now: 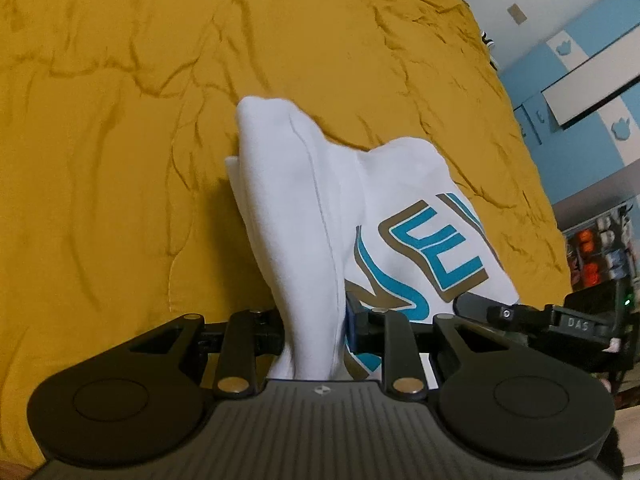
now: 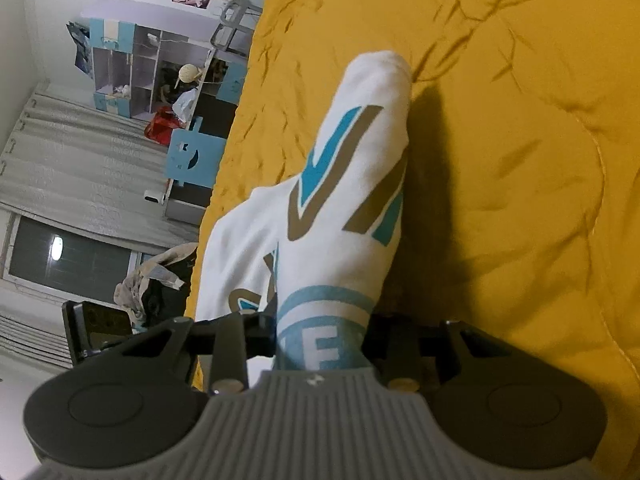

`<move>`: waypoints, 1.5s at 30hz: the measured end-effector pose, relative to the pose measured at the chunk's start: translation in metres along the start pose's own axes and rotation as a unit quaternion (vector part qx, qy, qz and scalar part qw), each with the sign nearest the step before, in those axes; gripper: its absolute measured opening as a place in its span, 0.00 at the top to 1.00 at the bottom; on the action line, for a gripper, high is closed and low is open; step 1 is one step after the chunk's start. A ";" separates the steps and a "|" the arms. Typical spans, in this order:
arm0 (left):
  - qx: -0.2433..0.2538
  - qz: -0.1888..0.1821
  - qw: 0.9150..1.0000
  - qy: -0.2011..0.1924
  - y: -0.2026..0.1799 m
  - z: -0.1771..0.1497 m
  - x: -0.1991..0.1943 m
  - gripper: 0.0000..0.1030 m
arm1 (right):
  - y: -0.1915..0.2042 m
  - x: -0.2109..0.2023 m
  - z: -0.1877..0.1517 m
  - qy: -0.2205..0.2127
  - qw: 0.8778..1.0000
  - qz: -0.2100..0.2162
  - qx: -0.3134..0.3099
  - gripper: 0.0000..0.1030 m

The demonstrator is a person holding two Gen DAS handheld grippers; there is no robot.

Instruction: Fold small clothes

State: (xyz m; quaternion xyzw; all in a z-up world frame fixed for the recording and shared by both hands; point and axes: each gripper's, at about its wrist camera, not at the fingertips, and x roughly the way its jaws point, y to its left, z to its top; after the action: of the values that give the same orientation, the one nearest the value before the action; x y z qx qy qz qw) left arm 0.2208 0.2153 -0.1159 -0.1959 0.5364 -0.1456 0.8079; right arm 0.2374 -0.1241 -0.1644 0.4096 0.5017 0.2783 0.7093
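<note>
A small white T-shirt with blue and tan lettering hangs lifted above the yellow bedspread. My left gripper is shut on a plain white fold of it, which runs up between the jaws. My right gripper is shut on the printed part of the same T-shirt, by a blue ring with a letter. The right gripper also shows at the right edge of the left wrist view. The fingertips are hidden by cloth in both views.
The wrinkled yellow bedspread fills most of both views. Beyond the bed edge stand blue and white cupboards, a shelf unit, a blue chair, grey curtains and a heap of clothes.
</note>
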 end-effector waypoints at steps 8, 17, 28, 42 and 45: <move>0.037 -0.040 0.998 -0.033 -0.058 0.011 -0.030 0.75 | 0.028 -0.050 0.015 -0.024 0.999 0.013 -0.023 0.72; 0.113 -0.087 0.989 -0.042 -0.174 0.027 -0.027 0.75 | 0.043 -0.172 0.037 -0.100 0.994 0.026 -0.042 0.72; 0.168 -0.145 0.975 -0.003 -0.308 0.006 0.041 0.75 | 0.008 -0.357 0.058 -0.164 0.984 -0.047 -0.043 0.72; 0.140 -0.161 0.976 0.048 -0.379 -0.024 0.157 0.75 | -0.132 -0.473 0.062 -0.196 0.975 -0.109 -0.007 0.71; 0.126 -0.164 0.977 0.060 -0.367 -0.027 0.179 0.75 | -0.159 -0.467 0.063 -0.189 0.976 -0.108 -0.002 0.71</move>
State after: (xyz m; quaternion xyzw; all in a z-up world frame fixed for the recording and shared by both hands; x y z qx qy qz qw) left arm 0.2553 -0.1922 -0.0969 -0.1691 0.5216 -0.3540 0.7576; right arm 0.1343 -0.6002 -0.0658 0.3971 0.3992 0.1181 0.8179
